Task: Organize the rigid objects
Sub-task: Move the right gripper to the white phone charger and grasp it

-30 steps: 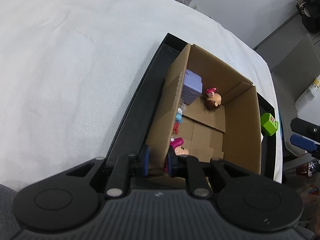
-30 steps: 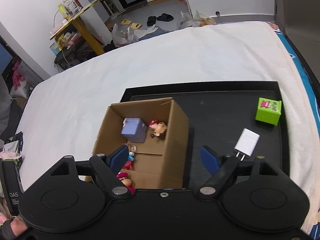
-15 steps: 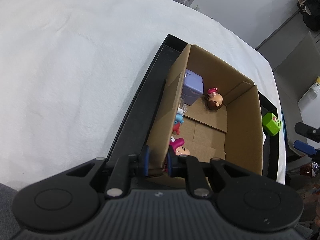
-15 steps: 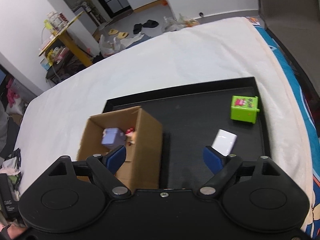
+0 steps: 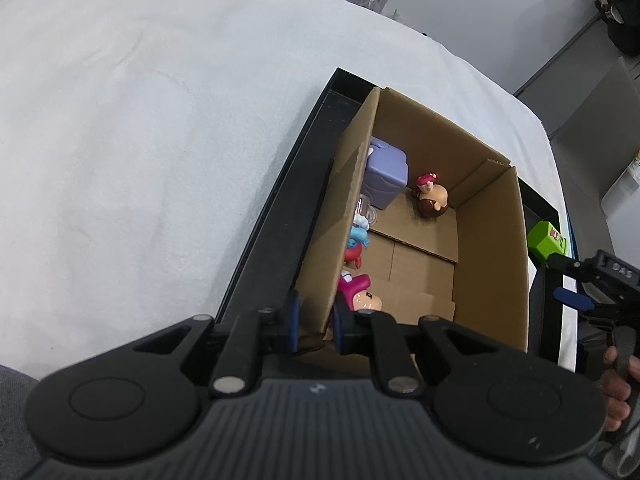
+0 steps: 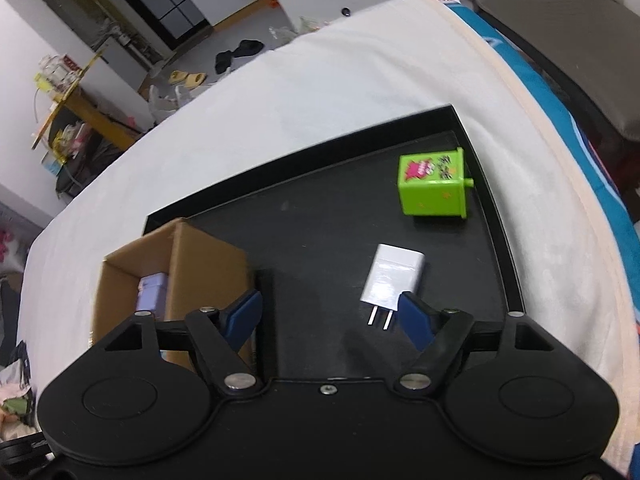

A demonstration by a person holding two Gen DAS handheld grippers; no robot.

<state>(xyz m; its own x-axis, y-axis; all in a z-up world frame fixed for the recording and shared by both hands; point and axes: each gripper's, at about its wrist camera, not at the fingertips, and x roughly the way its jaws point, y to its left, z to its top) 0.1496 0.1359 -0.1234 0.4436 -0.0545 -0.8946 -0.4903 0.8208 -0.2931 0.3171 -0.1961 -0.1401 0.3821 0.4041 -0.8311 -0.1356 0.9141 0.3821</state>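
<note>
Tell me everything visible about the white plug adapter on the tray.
The white charger is a small glossy block, plastic by its look, with rounded edges and two metal prongs at its near end. It lies flat on the black tray, prongs towards the camera, apart from the cardboard box and the green toy box. The right gripper hovers open just short of it; one blue pad overlaps its near corner, contact unclear.
</note>
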